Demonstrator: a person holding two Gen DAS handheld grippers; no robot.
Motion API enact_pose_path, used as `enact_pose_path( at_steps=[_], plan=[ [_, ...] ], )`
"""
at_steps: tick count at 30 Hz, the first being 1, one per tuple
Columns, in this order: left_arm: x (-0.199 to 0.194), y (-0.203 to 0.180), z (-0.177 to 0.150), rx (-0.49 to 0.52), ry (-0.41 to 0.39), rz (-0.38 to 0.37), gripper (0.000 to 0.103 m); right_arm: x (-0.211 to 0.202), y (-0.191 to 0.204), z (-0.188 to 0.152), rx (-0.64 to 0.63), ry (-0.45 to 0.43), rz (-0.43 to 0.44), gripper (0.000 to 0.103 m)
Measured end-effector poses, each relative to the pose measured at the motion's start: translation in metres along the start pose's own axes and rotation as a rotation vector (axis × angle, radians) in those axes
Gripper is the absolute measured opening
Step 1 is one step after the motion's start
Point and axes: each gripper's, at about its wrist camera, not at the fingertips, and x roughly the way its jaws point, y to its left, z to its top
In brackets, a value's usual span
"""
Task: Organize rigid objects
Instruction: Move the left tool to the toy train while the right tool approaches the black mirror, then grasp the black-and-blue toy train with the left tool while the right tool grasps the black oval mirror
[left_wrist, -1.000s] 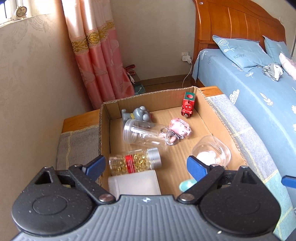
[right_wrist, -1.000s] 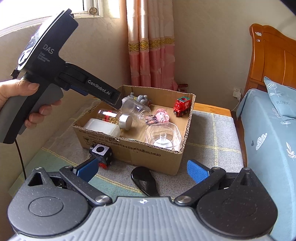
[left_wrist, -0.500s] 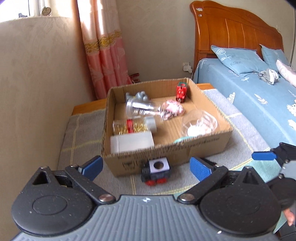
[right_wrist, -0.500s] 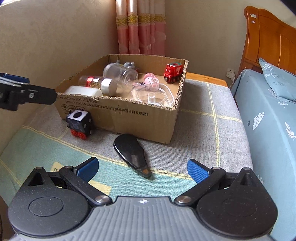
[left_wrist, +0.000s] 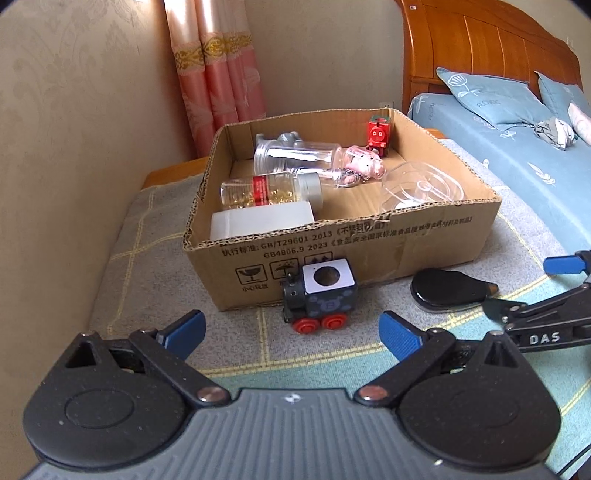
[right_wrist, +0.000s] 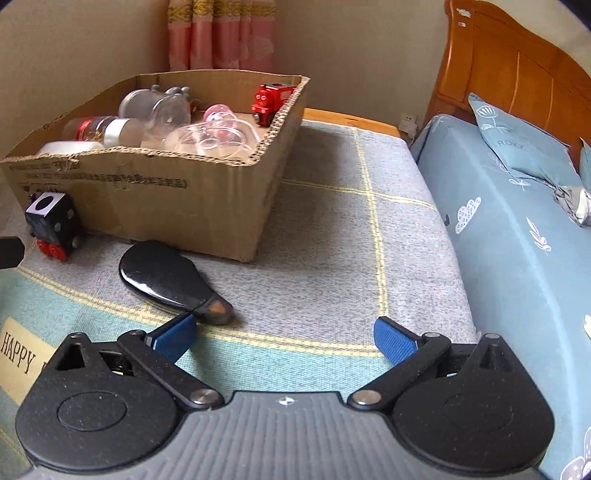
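Observation:
A cardboard box (left_wrist: 424, 236) (right_wrist: 192, 195) on a checked blanket holds clear jars, a pill bottle (left_wrist: 269, 189), a white container, a pink figure and a red toy train (left_wrist: 377, 133). In front of the box stand a black toy train (left_wrist: 320, 301) (right_wrist: 53, 229) and a black glossy oval object (left_wrist: 447, 293) (right_wrist: 170, 280). My left gripper (left_wrist: 291, 334) is open and empty, just short of the black train. My right gripper (right_wrist: 284, 338) is open and empty; its left finger is close to the oval object's brown tip. It also shows in the left wrist view (left_wrist: 524, 288).
A bed with blue sheets and pillows (right_wrist: 524, 206) and a wooden headboard (left_wrist: 480, 48) lies to the right. A wall (left_wrist: 74, 110) and pink curtains (left_wrist: 218, 74) stand behind and left of the box.
Both grippers have drawn back from the box and come down toward the blanket. The left now faces the black train, the right the oval object. Both stay open.

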Motion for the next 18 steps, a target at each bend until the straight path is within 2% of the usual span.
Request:
enact_pose_path(
  at_steps=[2,5,9,10,12,16,18],
  plan=[
    [0.006,0.001,0.001,-0.017,0.005,-0.005,0.100,0.002,-0.008,-0.001,0.038,0.012,0.028,0.103],
    [0.015,0.001,0.002,-0.040,0.003,-0.029,0.099,0.003,-0.008,-0.003,0.027,-0.007,0.032,0.103],
    [0.030,-0.002,0.003,-0.059,0.022,-0.057,0.093,0.003,-0.006,-0.005,0.020,-0.015,0.041,0.103],
    [0.033,-0.003,0.003,-0.058,0.029,-0.062,0.090,0.003,-0.006,-0.004,0.019,-0.016,0.042,0.103],
    [0.039,-0.003,0.003,-0.063,0.041,-0.075,0.077,0.003,-0.006,-0.004,0.017,-0.017,0.044,0.103],
    [0.046,0.000,0.003,-0.097,0.048,-0.088,0.069,0.002,-0.005,-0.005,0.012,-0.025,0.048,0.103],
    [0.049,0.003,0.003,-0.113,0.053,-0.098,0.055,0.002,-0.004,-0.005,0.005,-0.027,0.054,0.103]
  ],
)
